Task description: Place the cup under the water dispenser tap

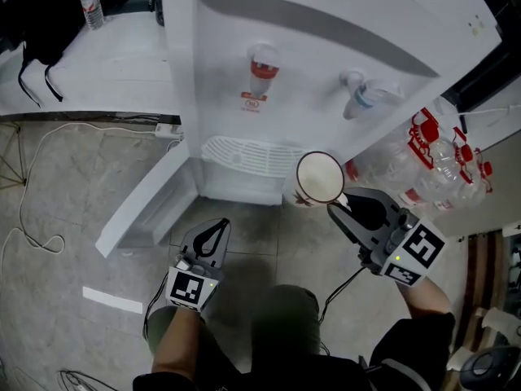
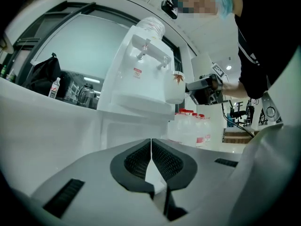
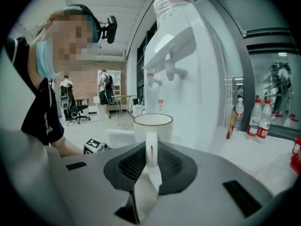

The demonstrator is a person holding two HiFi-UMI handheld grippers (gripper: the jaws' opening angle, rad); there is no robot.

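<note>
White cup (image 1: 319, 177), upright, is gripped by its handle in the right gripper (image 1: 336, 208), before the water dispenser (image 1: 309, 31). Left gripper (image 1: 216, 230), lower, has jaws pressed together, empty.

No legible text: red sticker (image 1: 253, 102) on water dispenser (image 1: 317, 47), bottle labels (image 1: 425, 134) unreadable.

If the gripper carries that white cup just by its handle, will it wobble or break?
It looks stiff, probably ceramic, so the cup likely keeps its shape but could crack if dropped. The right gripper pinches only the thin handle, so it may swing a little. It looks empty in the head view, so probably light.
</note>
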